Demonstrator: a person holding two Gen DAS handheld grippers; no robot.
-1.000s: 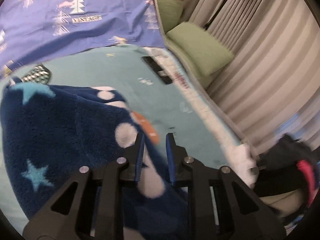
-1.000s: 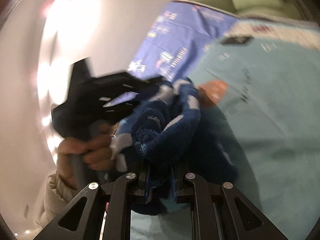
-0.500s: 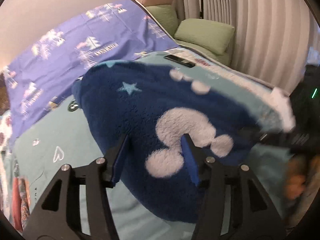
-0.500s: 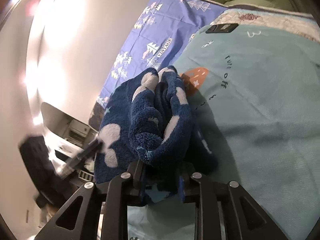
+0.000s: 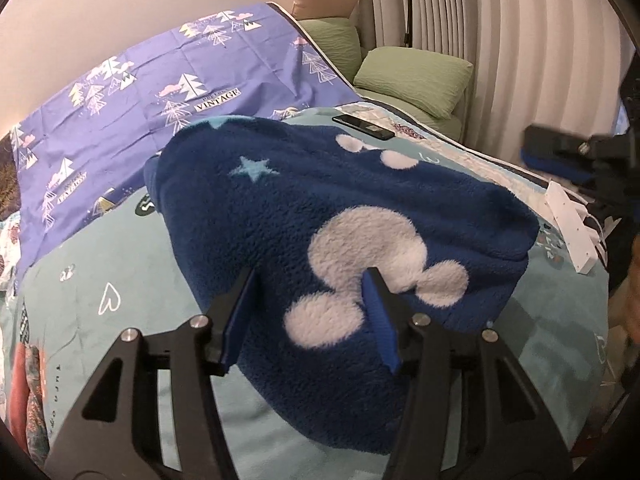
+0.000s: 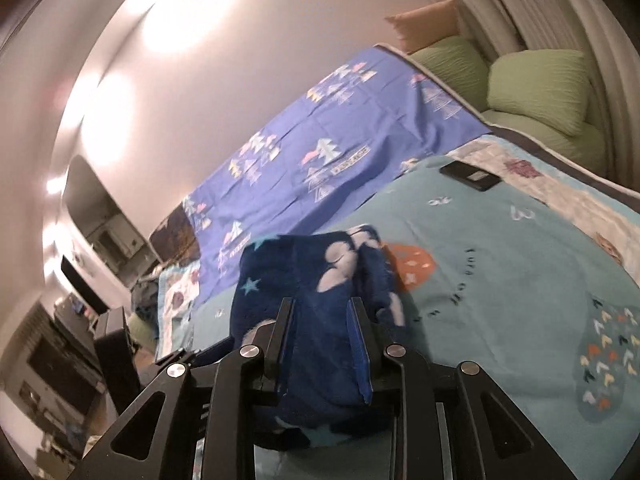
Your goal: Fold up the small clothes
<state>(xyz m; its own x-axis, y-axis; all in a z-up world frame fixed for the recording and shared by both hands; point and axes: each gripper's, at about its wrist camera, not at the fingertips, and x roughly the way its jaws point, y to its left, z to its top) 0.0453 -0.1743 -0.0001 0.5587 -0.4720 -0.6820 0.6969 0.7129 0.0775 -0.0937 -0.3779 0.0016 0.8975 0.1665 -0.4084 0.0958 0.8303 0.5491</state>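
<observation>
A dark blue fleece garment (image 5: 320,216) with white mouse-head shapes and pale stars lies folded in a thick bundle on the teal bed cover (image 5: 120,320). My left gripper (image 5: 310,312) is open above its near part, with the fingers apart and not gripping it. In the right wrist view the same garment (image 6: 320,280) lies in front of my right gripper (image 6: 322,340). Its jaws stand open, with the fleece between and under them. The right gripper also shows blurred at the right edge of the left wrist view (image 5: 580,156).
A purple sheet (image 5: 160,92) with tree prints covers the far side of the bed. Green cushions (image 5: 412,76) and a pleated curtain (image 5: 500,40) stand behind. A black phone (image 5: 362,126) lies on the cover. A white power strip (image 5: 572,224) lies at the right edge.
My left gripper let go of the fleece, opened and drew back. My right gripper opened from its hold on the garment, which now lies as a folded bundle on the cover.
</observation>
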